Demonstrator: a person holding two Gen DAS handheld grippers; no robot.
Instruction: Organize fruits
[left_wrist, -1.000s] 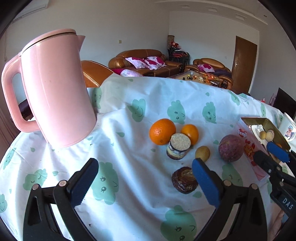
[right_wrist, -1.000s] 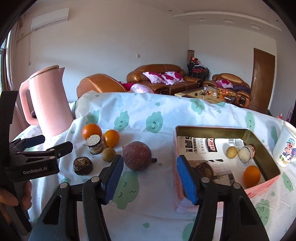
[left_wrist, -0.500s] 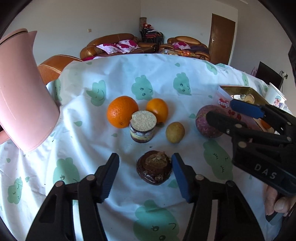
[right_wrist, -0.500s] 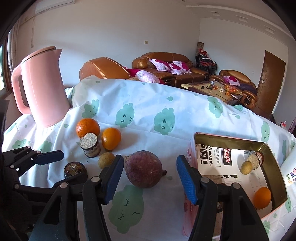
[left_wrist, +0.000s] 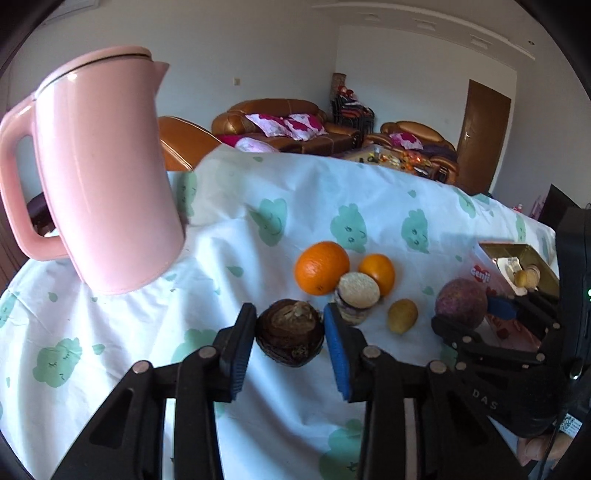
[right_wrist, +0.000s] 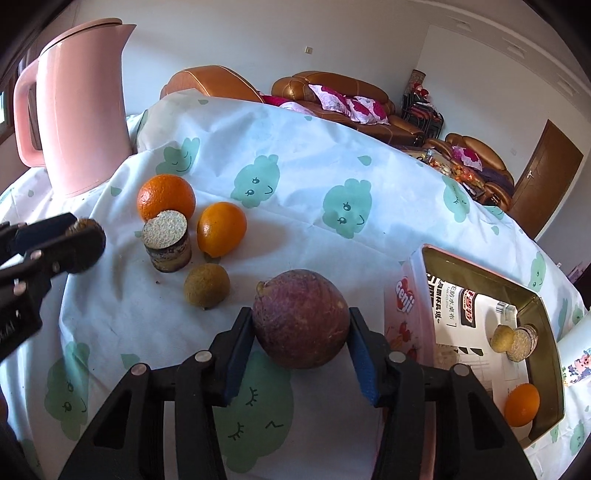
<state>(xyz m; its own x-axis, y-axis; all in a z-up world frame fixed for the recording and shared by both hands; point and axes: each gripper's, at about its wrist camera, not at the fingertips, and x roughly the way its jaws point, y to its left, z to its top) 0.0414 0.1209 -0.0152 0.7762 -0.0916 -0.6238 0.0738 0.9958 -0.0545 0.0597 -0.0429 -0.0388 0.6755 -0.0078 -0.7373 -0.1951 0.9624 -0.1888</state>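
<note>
Both tools are gripping fruit at once. The left tool (left_wrist: 290, 338) is closing its blue pads on the dark brown fruit (left_wrist: 290, 338), which is sitting between them, seemingly just off the cloth of the bench (left_wrist: 129, 332). The right tool (right_wrist: 301, 341) is clamping the large purple fruit (right_wrist: 301, 334) across its width; whether it is resting on the cloth or just clear of it is hard to tell.

Taking the gold-lined box (right_wrist: 406, 295) as the landmark: the purple fruit is lying just beside its left wall, while the brown fruit is lying farther left, beyond the small yellow-brown fruit (right_wrist: 207, 290), the capped jar (right_wrist: 167, 242) and the two oranges (right_wrist: 166, 197). The box is already holding an orange, a small yellow fruit and a jar. So the right hand is the nearer one: its load likely needs only lifting over the wall and carrying rightward, whereas the left must cross the whole cluster.
</note>
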